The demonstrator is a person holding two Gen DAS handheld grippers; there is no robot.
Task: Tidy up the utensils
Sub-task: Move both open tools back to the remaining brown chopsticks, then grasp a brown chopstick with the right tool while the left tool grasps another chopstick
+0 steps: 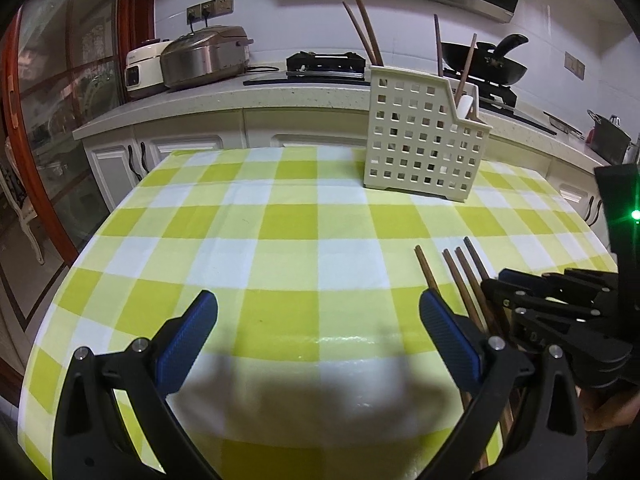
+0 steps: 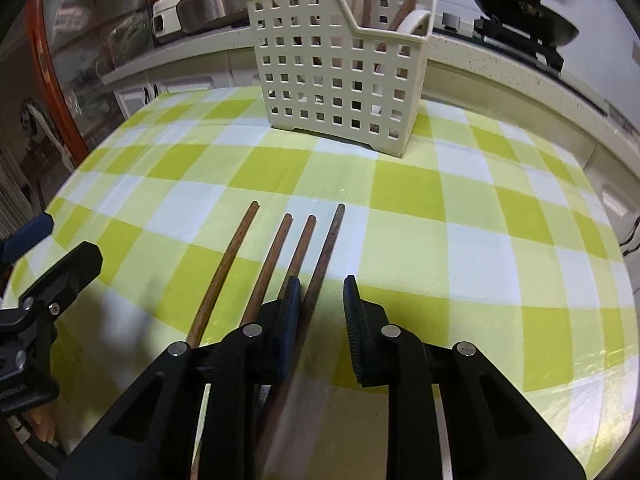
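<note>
Between right gripper (image 2: pixel 322 280) jaws, darkest chopstick (image 2: pixel 326 252)

place: home kitchen, pretty clearly
far counter: rice cookers (image 1: pixel 204 58), gas hob, wok (image 1: pixel 486 65)
near: table in checked cloth (image 1: pixel 288 216)
left: glass door

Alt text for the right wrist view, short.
The right claw straddles the rightmost of four wooden chopsticks lying on a green checked tablecloth, not yet pinching it. Behind stands a cream perforated utensil holder.
</note>
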